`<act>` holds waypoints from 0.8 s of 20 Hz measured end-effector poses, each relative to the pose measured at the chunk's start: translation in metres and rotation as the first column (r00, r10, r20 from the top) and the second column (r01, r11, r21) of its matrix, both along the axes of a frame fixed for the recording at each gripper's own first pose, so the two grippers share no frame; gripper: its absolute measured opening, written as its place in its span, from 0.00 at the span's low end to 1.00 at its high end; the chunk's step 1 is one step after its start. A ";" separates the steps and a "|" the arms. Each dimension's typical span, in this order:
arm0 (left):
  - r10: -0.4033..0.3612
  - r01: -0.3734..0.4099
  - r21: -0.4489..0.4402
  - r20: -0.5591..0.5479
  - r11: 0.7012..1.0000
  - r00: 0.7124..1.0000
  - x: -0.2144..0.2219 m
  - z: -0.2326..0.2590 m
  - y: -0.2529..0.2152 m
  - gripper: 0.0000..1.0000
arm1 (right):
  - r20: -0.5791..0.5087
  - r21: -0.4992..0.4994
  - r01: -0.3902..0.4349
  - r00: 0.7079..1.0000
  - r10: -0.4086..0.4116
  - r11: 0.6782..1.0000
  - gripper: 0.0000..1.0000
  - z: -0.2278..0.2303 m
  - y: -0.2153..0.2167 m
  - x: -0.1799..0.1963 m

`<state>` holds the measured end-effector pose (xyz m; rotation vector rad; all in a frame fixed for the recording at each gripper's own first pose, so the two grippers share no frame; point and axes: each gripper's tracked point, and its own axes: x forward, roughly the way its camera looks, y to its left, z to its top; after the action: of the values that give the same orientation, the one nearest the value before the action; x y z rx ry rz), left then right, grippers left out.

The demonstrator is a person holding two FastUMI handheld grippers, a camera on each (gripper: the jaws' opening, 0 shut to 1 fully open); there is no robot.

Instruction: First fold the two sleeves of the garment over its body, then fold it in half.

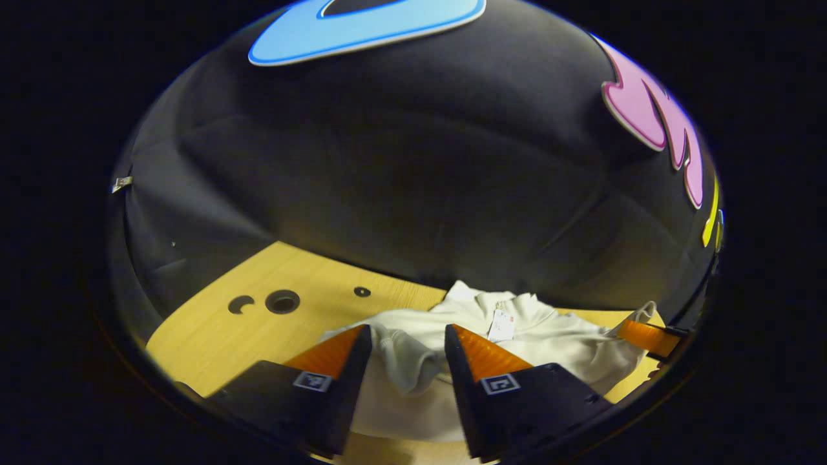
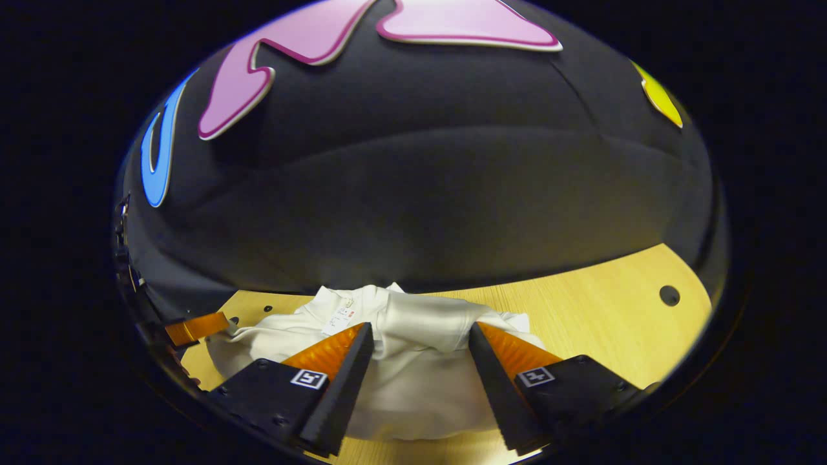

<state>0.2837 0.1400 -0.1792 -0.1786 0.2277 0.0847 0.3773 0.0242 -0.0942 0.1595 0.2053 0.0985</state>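
A white long-sleeved garment lies rumpled on the wooden table, collar toward the booth wall, with a paper tag at the neck. My left gripper is open, its two fingers standing either side of a bunched sleeve fold. The right gripper's finger touches the garment's far right edge. In the right gripper view the garment lies under my right gripper, which is open and straddles a folded-over band of cloth. The left gripper's finger sits at the cloth's left edge.
The table has a round hole on its right part, and several holes on its left part. The black cloth wall rises right behind the table's far edge.
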 end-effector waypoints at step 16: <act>-0.106 0.081 0.109 0.250 0.991 0.962 -0.307 0.173 -0.057 0.97 | 0.251 -0.135 0.132 0.963 -0.095 0.982 0.99 0.166 -0.051 -0.289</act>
<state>-0.0230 0.0831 -0.0060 -0.0793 -0.0261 -0.0218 0.0879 -0.0272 0.0715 0.0073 -0.0428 -0.0131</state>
